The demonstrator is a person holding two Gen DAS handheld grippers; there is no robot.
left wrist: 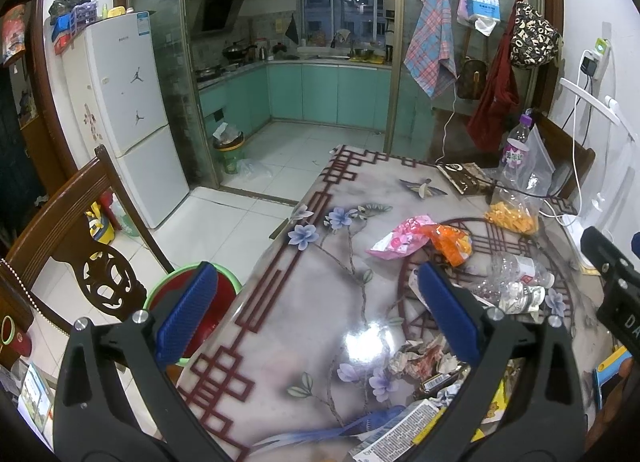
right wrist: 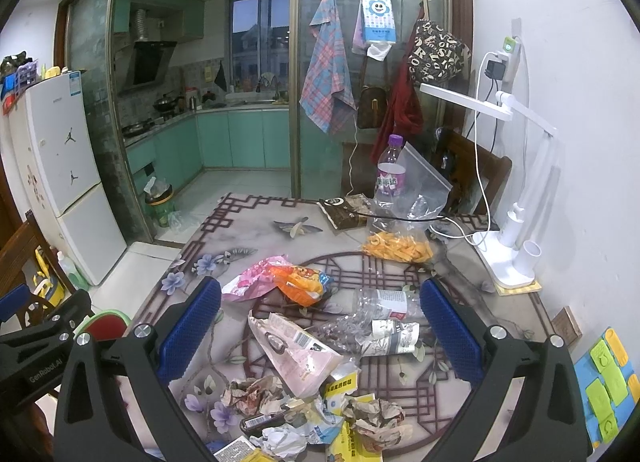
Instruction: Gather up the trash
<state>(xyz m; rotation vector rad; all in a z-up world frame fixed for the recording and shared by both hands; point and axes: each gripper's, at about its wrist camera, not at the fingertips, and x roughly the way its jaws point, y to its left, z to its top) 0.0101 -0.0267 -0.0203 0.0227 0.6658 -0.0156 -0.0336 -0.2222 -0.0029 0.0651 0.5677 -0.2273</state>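
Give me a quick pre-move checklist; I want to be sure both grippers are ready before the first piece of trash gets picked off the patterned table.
1. Left gripper open, holding nothing: ok.
2. Right gripper open, holding nothing: ok.
3. Trash within reach: the crushed clear plastic bottle and the pink flat wrapper lie between the right gripper's fingers: ok.
4. Red bin with green rim beside the table edge, mouth open: ok.
5. Room left in the bin: cannot tell.
6. White desk lamp's cable clear of the trash pile: ok.
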